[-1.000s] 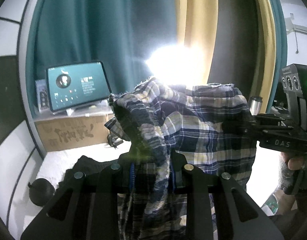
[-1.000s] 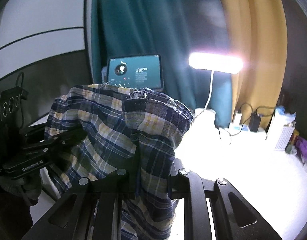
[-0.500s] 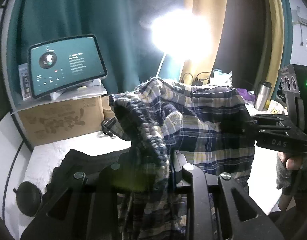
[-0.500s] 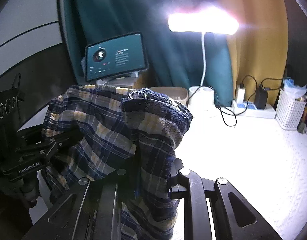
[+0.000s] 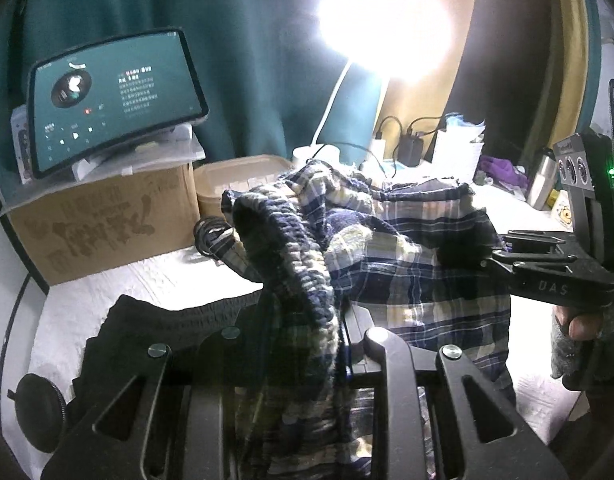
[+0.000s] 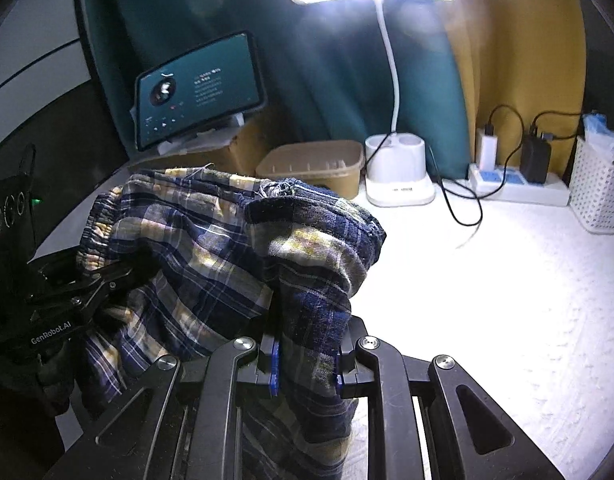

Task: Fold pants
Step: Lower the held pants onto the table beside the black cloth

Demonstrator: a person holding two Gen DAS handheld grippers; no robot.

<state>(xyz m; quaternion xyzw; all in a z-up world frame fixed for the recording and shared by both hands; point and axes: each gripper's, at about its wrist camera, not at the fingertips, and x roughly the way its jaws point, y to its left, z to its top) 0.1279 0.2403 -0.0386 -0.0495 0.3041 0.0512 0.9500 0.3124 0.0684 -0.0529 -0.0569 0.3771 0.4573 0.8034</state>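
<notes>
The blue, white and yellow plaid pants [image 5: 387, 256] hang between my two grippers above the white table [image 6: 487, 280]. My left gripper [image 5: 303, 344] is shut on the bunched elastic waistband. My right gripper [image 6: 307, 360] is shut on another part of the pants [image 6: 211, 240], and cloth drapes over its jaws. In the left wrist view the right gripper [image 5: 487, 254] shows at the right, clamped on the fabric's edge. In the right wrist view the left gripper [image 6: 111, 276] shows at the left, also clamped on the fabric.
A dark garment [image 5: 155, 320] lies on the table at the left. At the back stand a cardboard box [image 5: 107, 220] with a tablet [image 5: 111, 100], a tan tub [image 6: 311, 164], a lit desk lamp [image 6: 395, 176], a power strip [image 6: 515, 184] and a white basket [image 6: 599, 188].
Both grippers have tilted and come down with the pants, so the table and the things at its back have come into view. Both grips are unchanged.
</notes>
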